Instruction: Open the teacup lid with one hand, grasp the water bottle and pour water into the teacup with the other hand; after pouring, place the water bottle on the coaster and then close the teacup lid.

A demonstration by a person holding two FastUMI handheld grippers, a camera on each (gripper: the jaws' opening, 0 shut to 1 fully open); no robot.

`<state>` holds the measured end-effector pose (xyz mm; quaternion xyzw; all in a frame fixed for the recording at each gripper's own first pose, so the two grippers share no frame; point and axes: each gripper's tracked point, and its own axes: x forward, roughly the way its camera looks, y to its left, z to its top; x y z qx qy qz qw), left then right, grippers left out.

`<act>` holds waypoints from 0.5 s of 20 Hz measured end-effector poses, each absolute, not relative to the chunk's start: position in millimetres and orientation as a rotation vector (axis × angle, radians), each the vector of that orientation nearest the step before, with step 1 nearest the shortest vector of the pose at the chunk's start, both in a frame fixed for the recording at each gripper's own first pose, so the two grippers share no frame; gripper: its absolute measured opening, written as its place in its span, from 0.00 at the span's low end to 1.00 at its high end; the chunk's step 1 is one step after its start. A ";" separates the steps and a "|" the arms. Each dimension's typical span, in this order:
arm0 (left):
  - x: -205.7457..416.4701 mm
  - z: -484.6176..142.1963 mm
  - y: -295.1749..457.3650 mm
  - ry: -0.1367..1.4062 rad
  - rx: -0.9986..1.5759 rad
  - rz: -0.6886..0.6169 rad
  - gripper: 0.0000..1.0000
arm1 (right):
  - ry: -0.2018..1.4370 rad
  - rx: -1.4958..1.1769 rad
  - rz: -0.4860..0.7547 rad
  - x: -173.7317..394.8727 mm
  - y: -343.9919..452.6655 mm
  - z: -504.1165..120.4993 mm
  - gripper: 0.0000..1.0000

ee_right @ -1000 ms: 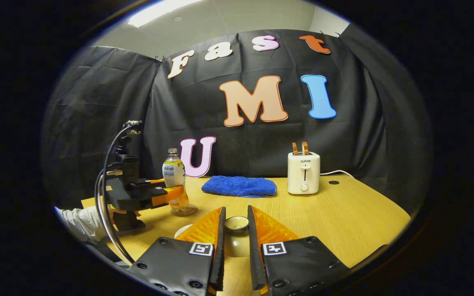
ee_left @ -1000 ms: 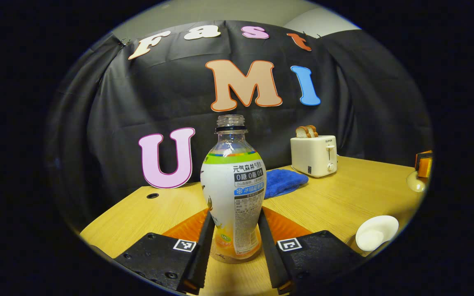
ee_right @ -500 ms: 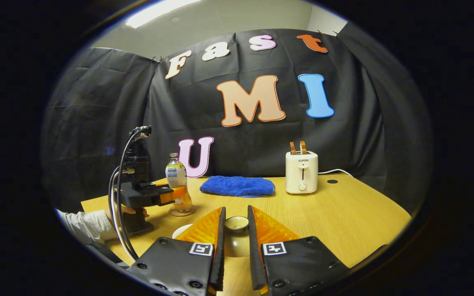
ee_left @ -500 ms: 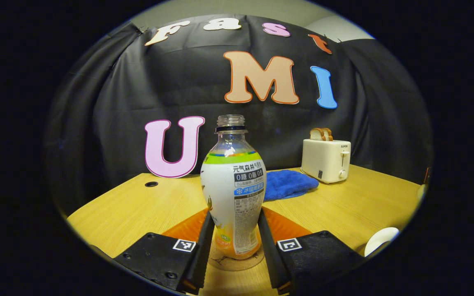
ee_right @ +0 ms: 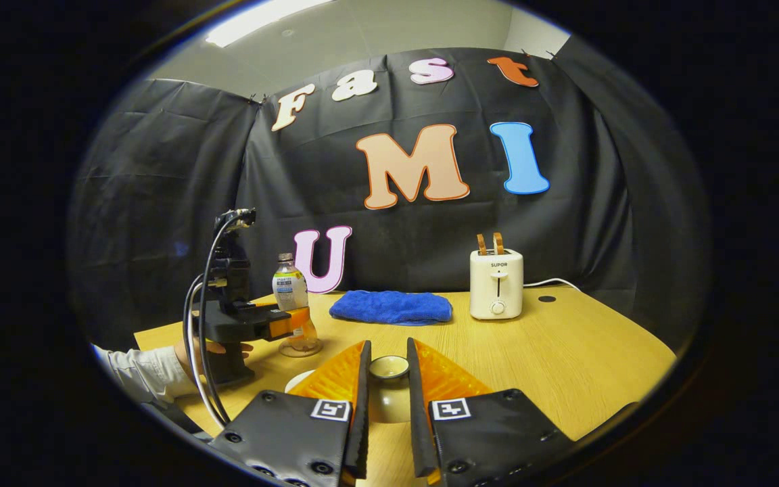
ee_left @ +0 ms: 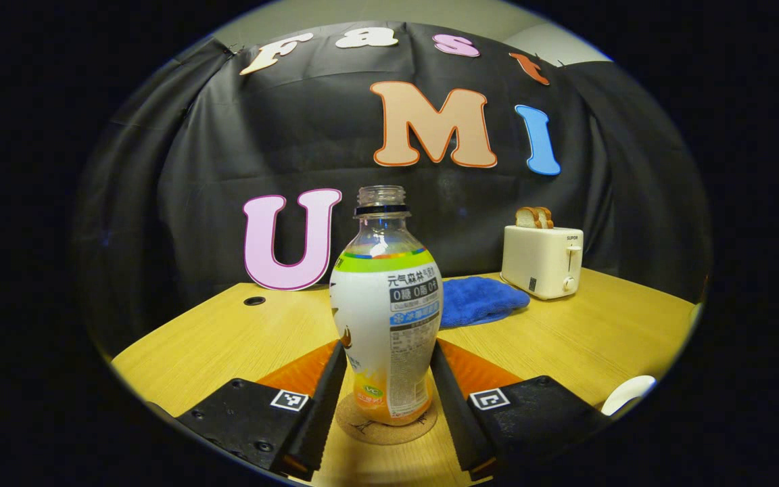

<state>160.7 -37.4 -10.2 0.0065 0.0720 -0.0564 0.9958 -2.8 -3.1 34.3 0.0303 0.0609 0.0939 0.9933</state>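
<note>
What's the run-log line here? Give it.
bottle upright on coaster | left hand-held gripper flanks bottle | right hand-held gripper holds lid | left: replace lid

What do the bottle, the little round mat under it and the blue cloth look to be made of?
The bottle looks like clear, glossy plastic: its bare neck is see-through, and a printed wrap covers the body. The coaster looks like matte cork or wood: brown, flat, no shine. The blue cloth looks like soft fabric, perhaps terry: fuzzy and slumped.
</note>
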 end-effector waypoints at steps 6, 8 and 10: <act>153.2 -13.7 -30.2 0.154 -0.002 -0.084 0.98 | 0.117 0.063 0.206 -5.0 4.1 35.8 0.29; 145.7 -11.0 -24.6 0.145 -0.004 -0.068 0.98 | 0.118 0.063 0.215 -4.9 8.1 34.0 0.30; 133.8 -2.9 -19.1 0.117 -0.003 -0.058 0.98 | 0.120 0.069 0.227 -5.0 14.0 32.7 0.29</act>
